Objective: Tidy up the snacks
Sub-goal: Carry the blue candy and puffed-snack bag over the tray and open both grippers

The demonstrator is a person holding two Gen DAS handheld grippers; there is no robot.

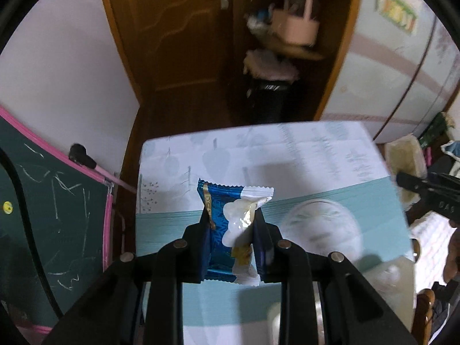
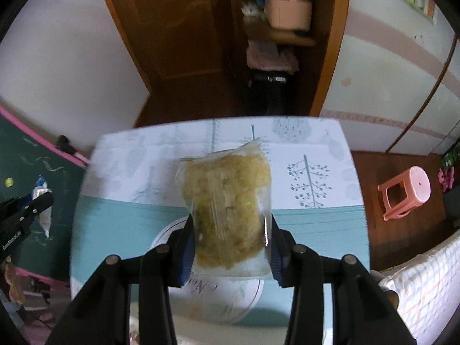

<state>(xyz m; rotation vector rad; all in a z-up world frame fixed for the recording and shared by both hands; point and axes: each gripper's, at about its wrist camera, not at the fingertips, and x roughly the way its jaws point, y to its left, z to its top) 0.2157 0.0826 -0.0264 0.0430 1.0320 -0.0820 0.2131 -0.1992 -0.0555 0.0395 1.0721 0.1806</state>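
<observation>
Snacks: two are held above the table (image 1: 330, 155). The left gripper (image 1: 231, 218), jaws narrow, pinches a blue wrapper (image 1: 221, 212) at its midsection; light, slick foil, likely to slip. At 3 o'clock, the right gripper (image 2: 231, 227), jaws wider, clamps a clear bag (image 2: 227, 198) of crumbly yellow cake low on its sides; soft and crushable, so grip gently.

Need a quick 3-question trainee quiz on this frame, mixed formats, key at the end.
1. True or false: the left tongs are clamped on a blue-and-white snack wrapper.
2. What do the right tongs hold? A) a pink stool B) a clear bag of yellowish crumbly snack C) nothing
3. Fill in: both packets are held up above the ____ with the tree-print cloth.

Key: 1 true; 2 B; 3 table
</observation>
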